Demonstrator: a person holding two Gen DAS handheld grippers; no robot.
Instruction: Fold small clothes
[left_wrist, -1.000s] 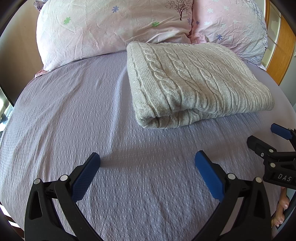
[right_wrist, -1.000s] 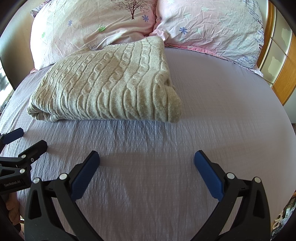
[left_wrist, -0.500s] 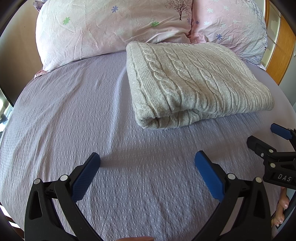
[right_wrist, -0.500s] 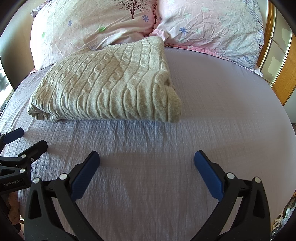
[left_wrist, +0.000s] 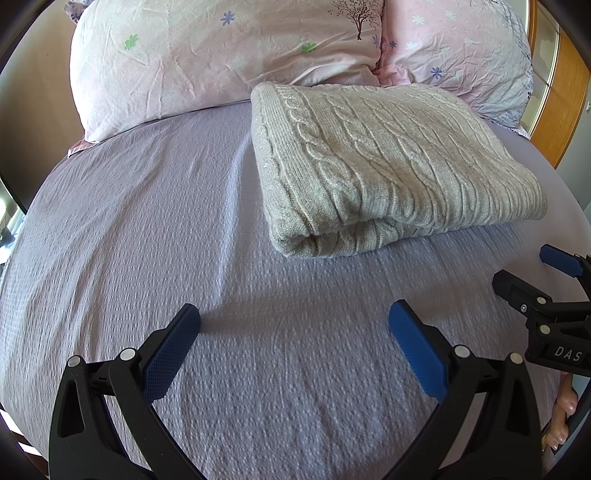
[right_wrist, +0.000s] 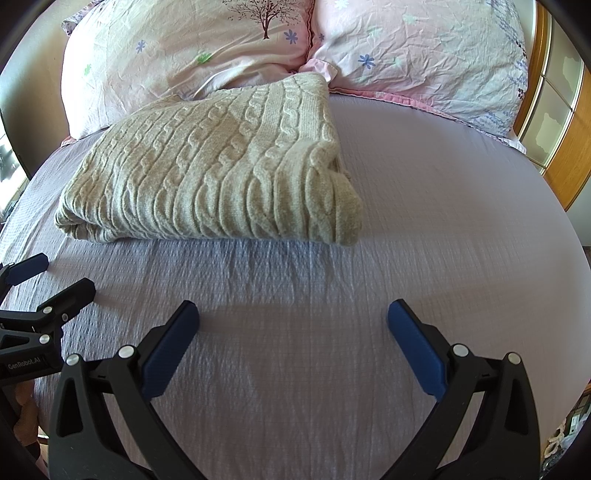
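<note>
A beige cable-knit sweater (left_wrist: 384, 166) lies folded into a thick rectangle on the lilac bed sheet (left_wrist: 147, 240), its far edge against the pillows. It also shows in the right wrist view (right_wrist: 218, 173). My left gripper (left_wrist: 293, 325) is open and empty, hovering over bare sheet short of the sweater's near left corner. My right gripper (right_wrist: 293, 325) is open and empty over bare sheet, short of the sweater's near right corner. Each gripper shows at the edge of the other's view: the right one (left_wrist: 532, 273), the left one (right_wrist: 55, 277).
Two pink floral pillows (left_wrist: 221, 55) (right_wrist: 417, 55) lie at the head of the bed behind the sweater. A wooden frame with glass panes (right_wrist: 554, 122) stands at the right. The sheet (right_wrist: 443, 206) spreads to the left and right of the sweater.
</note>
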